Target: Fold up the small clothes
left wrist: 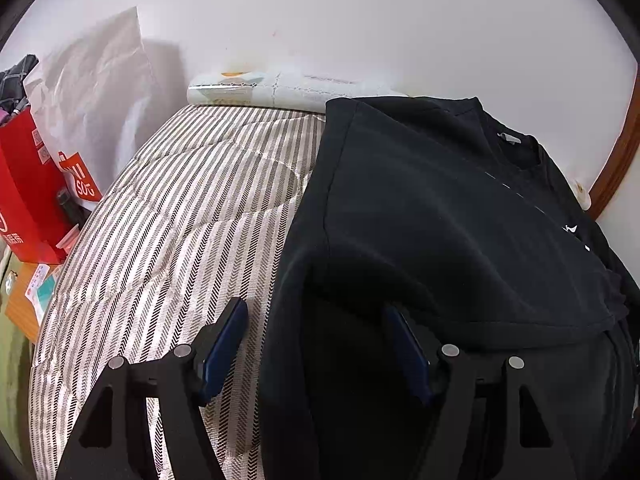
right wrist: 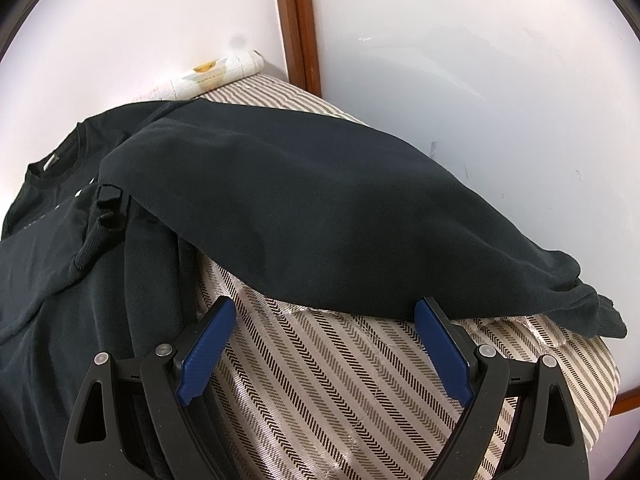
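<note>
1. A black sweatshirt (left wrist: 432,208) lies on a striped bed (left wrist: 188,216), spread toward the head of the bed, where a white pillow (left wrist: 280,90) sits against the wall.
2. Its collar, with a small white label, points toward the head of the bed.
3. In the right wrist view, one sleeve (right wrist: 320,216) lies folded across the body, and its cuff reaches nearly to the bed's right edge.
4. The left gripper (left wrist: 316,320) hangs over the sweatshirt's left side with its jaws well apart; one blue pad is over the bare bedcover, the other over dark cloth, and neither presses on anything.
5. The right gripper (right wrist: 326,316) hovers above the striped cover just below the folded sleeve, jaws wide and holding nothing.
6. A red box (left wrist: 24,192) stands beyond the bed's left edge.
</note>
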`<state>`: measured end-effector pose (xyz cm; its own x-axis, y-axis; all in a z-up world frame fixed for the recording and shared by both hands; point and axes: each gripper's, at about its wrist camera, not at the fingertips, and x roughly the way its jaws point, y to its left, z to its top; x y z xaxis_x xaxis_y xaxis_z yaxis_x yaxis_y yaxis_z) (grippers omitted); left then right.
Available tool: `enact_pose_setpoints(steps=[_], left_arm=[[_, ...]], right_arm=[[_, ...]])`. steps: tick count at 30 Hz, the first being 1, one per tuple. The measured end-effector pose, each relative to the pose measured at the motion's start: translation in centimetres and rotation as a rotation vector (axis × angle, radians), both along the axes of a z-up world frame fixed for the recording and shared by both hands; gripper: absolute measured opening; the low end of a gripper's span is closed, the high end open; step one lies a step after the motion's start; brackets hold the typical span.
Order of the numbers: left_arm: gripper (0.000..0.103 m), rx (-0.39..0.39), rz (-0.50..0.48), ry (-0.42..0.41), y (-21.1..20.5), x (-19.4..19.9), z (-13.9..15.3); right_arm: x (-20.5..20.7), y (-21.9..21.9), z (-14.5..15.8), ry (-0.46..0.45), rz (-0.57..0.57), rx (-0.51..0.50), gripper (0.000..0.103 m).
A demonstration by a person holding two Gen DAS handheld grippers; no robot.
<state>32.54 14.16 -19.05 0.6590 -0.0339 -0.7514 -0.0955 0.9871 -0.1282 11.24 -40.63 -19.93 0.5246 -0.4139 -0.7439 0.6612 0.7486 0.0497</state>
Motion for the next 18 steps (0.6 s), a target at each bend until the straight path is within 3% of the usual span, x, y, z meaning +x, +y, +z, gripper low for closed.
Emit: enact_pose_setpoints(steps=[18], left_arm=[[0.072,-0.001,-0.021,-0.011,-0.06,0.15,0.38]], right_arm=[[-0.23,0.08,0.07,-0.013,0.001,0.005,0.09]])
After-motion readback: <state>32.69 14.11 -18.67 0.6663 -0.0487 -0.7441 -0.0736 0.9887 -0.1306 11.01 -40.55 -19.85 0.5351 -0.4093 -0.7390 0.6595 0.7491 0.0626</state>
